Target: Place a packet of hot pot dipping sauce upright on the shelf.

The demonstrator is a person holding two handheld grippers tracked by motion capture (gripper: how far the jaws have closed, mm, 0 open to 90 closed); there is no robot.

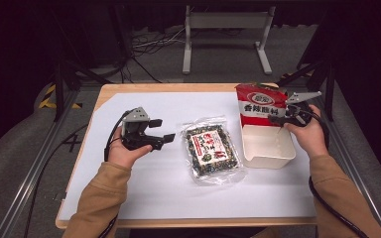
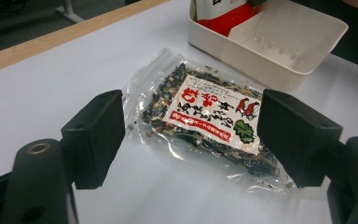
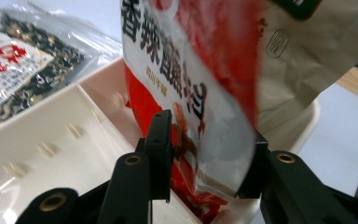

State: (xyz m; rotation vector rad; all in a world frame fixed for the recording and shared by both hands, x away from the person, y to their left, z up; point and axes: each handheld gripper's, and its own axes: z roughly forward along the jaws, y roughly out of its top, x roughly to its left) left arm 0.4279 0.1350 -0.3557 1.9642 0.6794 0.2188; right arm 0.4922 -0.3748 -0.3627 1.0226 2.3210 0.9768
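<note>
A red and white pouch (image 1: 260, 104) with dark printed characters stands upright in the far end of a white plastic tray (image 1: 268, 159). My right gripper (image 1: 278, 119) is at the pouch's right edge. In the right gripper view the pouch (image 3: 191, 70) hangs between the jaws of that gripper (image 3: 209, 149), which stand apart and do not press on it. A clear bag of dark dried mix (image 1: 212, 148) with a red and white label lies flat on the white sheet. My left gripper (image 1: 162, 130) is held open just left of that bag (image 2: 205, 116), pointing at it with nothing between its jaws.
The tray's near half (image 2: 279, 42) is bare, with small ridges on its floor. A white sheet (image 1: 144, 183) covers most of the wooden table (image 1: 144, 88). Beyond the table are a grey floor, cables and a white stand (image 1: 225, 29).
</note>
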